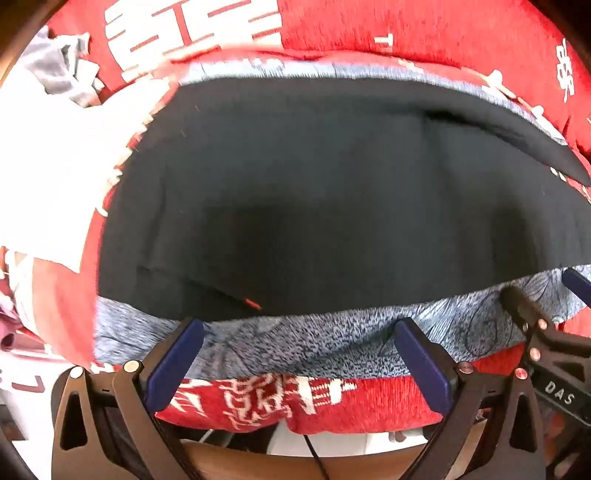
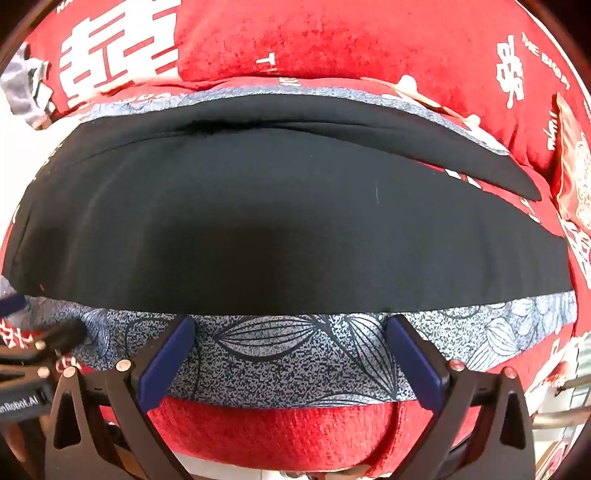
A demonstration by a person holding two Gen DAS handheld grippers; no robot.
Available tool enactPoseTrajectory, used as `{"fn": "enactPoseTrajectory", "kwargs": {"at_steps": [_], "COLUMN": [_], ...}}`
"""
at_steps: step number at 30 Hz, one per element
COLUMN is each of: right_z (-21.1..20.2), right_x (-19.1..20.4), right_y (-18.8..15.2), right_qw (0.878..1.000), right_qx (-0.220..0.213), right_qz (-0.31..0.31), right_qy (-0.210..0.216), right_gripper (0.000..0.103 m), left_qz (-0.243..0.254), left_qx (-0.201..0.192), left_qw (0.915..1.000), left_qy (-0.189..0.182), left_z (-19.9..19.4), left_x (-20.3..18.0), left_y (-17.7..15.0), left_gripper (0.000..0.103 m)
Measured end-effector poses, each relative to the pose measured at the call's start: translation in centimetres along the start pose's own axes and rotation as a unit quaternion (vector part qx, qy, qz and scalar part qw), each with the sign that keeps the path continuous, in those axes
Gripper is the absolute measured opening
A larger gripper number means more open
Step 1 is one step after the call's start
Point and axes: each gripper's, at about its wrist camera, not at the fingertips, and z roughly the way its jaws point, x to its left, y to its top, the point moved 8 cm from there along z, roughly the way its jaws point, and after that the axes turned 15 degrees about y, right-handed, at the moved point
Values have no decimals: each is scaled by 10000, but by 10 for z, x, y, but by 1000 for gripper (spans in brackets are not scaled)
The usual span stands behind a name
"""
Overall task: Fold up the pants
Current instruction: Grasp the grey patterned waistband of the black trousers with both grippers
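Left wrist view: the black pants are laid flat across a blue-grey patterned cloth, which is spread over a red cushion printed with white characters. The near edge of the pants runs just beyond the fingertips. The left gripper is held with its jaws spread wide and nothing between them; it hovers over the patterned cloth, pointed steeply down. The tip of the other tool is seen at the right margin.

Right wrist view: the same pants are seen as a broad dark band, with a folded layer or seam line visible along the far edge. The right gripper is likewise fully spread and empty, just short of the near edge of the pants.

Step judged in hand: approach to the near edge, before any pinch. No fold by these grippers can be confirmed; how many layers lie there cannot be told.

Next move, as judged: both grippers are to be lowered onto the near edge, well apart, and only the pants are to be pinched, not the cloth beneath. The edge would then be carried over toward the far side. Risk noted: the patterned cloth may be caught along with the pants.
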Motion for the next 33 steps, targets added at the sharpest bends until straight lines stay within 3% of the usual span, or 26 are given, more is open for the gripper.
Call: {"fn": "enactPoseTrajectory", "kwargs": {"at_steps": [2, 6, 10, 11, 12, 16, 20, 26, 33], "right_z": [-16, -60, -77, -79, -76, -70, -52, -28, 8], "right_x": [-9, 2, 14, 16, 17, 25, 29, 22, 16], "right_y": [17, 16, 45, 60, 65, 74, 77, 102, 149], "right_qw": [9997, 9980, 9971, 9950, 9962, 9967, 9963, 9972, 9961], "right_qx": [-190, -549, -533, -716, -510, -357, -115, -57, 136], "right_qz": [-69, -250, -437, -560, -603, -589, -316, -395, -669], "right_qy": [148, 203, 320, 403, 376, 438, 797, 636, 559], "right_gripper": [103, 103, 103, 103, 103, 103, 103, 103, 103], "left_qz": [-103, -295, -349, -354, -362, -422, -405, -251, -339], "left_qx": [-163, -393, -499, -500, -489, -463, -366, -154, 56], "left_qw": [9998, 9988, 9981, 9981, 9981, 9980, 9985, 9995, 9994], "left_qy": [46, 63, 2, -2, -19, -58, -37, 106, 4], "left_z": [-10, -28, -33, -36, -35, -34, -24, -4, 31], "left_x": [6, 24, 39, 38, 40, 45, 46, 43, 38], "left_y": [6, 18, 25, 24, 26, 37, 48, 76, 125], "left_gripper": [103, 103, 103, 103, 103, 103, 103, 103, 103]}}
